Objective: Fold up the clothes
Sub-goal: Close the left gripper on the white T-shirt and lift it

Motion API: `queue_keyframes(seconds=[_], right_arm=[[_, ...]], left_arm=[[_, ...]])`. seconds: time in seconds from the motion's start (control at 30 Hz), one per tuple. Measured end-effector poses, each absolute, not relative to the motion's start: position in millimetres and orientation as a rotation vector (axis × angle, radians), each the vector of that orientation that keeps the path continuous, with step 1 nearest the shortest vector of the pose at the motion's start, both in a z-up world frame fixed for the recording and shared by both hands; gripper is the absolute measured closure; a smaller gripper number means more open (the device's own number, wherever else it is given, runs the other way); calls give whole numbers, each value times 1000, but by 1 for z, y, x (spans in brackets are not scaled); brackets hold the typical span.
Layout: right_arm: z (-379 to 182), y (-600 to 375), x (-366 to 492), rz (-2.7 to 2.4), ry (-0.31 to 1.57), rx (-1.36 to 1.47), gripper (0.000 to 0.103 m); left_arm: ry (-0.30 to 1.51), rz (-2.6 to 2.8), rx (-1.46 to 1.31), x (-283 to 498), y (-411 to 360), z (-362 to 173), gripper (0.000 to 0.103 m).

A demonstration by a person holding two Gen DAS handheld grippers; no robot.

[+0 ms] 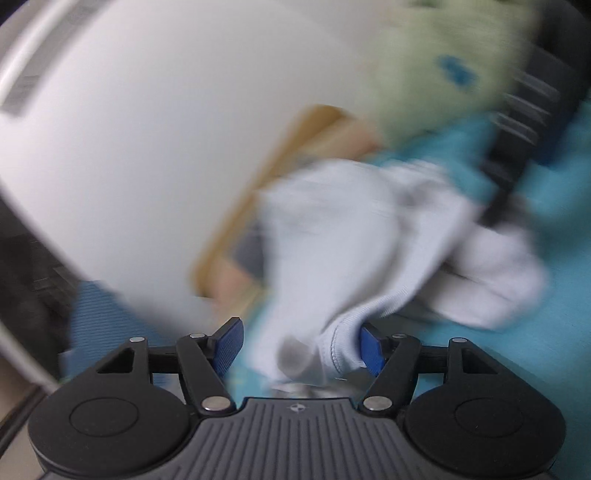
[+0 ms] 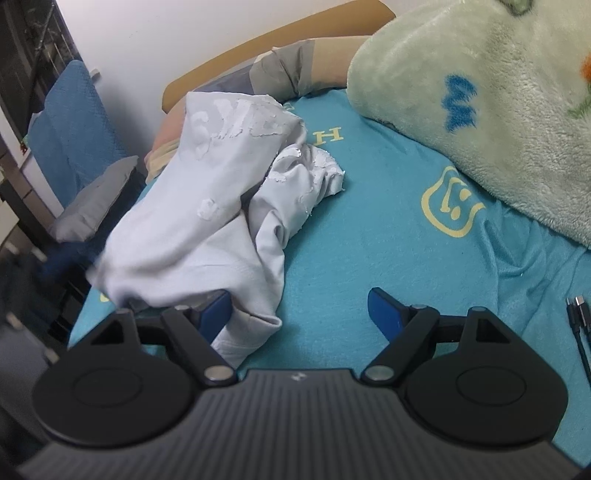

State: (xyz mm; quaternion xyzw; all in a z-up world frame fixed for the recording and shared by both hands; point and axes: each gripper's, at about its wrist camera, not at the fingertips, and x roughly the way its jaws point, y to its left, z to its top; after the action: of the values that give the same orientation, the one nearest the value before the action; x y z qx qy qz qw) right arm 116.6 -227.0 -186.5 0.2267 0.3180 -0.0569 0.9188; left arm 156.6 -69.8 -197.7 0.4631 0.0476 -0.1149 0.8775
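Observation:
A crumpled pale grey T-shirt (image 2: 207, 218) with cracked white print lies on the teal bed sheet (image 2: 369, 236). My right gripper (image 2: 301, 314) is open just above the sheet; the shirt's hem drapes over its left finger (image 2: 216, 314). In the blurred left wrist view the same shirt (image 1: 354, 240) hangs in front of my left gripper (image 1: 301, 349). Its jaws stand wide apart, with cloth lying between them and against the right finger (image 1: 371, 349).
A pale green fleece blanket (image 2: 480, 110) covers the bed's right side. Pillows (image 2: 295, 70) and a wooden headboard (image 2: 280, 33) are at the far end. A blue chair (image 2: 70, 133) stands left of the bed. A black cable (image 2: 580, 325) lies at the right edge.

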Motion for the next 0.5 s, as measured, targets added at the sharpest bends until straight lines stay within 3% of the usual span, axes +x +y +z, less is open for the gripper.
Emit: queue_keyframes(seconds=[0.2, 0.5], right_arm=[[-186, -218, 124, -69, 639, 423, 20], [-192, -208, 151, -4, 614, 551, 18]], left_arm=[[74, -79, 664, 171, -53, -147, 31], [123, -163, 639, 186, -57, -154, 27]])
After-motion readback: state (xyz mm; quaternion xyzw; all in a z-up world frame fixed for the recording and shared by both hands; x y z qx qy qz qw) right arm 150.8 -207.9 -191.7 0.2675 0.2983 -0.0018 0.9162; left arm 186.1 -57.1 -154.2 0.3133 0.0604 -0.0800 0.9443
